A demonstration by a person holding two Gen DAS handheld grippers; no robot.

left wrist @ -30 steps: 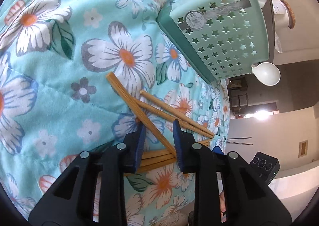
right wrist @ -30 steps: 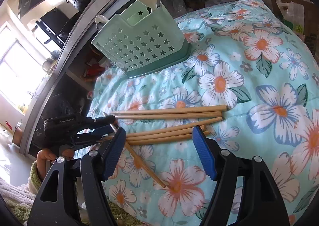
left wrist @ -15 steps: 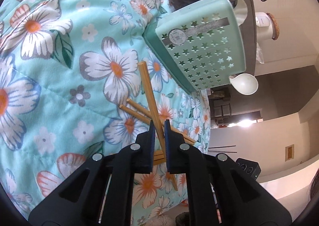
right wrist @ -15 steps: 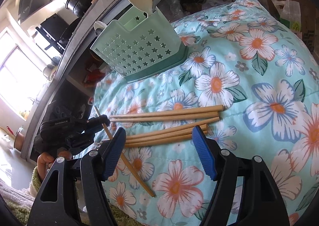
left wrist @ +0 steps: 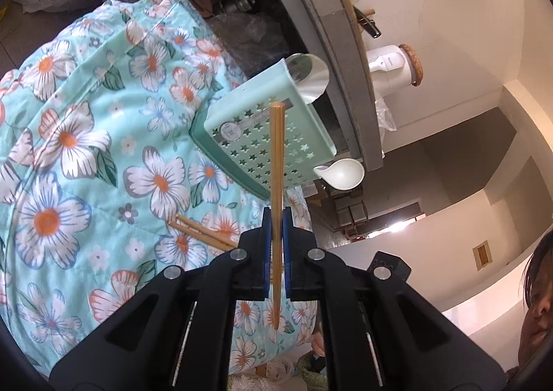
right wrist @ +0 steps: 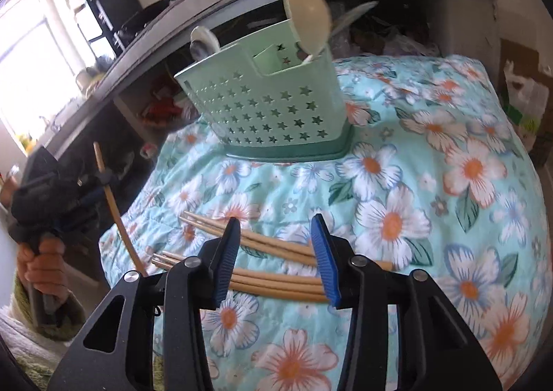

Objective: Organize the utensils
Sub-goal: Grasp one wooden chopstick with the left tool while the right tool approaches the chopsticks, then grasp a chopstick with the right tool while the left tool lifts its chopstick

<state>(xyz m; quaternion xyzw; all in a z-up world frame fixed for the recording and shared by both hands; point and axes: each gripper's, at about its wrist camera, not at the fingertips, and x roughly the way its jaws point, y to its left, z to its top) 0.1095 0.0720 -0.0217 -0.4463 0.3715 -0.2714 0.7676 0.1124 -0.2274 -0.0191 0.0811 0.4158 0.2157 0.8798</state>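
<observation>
1. Left wrist view: your left claw (left wrist: 277,235) is closed tight on one slim bamboo chopstick (left wrist: 276,163), lifted clear of the floral turquoise quilt (left wrist: 69,149). The blue pads pinch it somewhat below its middle. Its long axis runs straight ahead along the fingers, the blunt square end pointing at the mint-green star-perforated plastic utensil caddy (left wrist: 297,149) and the thin tip trailing back beneath the claw. It is light, stiff and smooth, so it could pivot or slip in the pads; a hold nearer the middle would steady it.

2. Right wrist view: your right claw (right wrist: 276,253) is wide open and holds nothing, hovering over the loose bamboo chopsticks (right wrist: 269,273) lying on the quilt. They lie roughly crosswise to the fingers in two slightly splayed groups; I count about five, though the claw hides part of them. Take them across the mid-length. The caddy (right wrist: 276,107) stands upright well beyond them, with a cream plastic ladle (right wrist: 307,18) already in it.
</observation>
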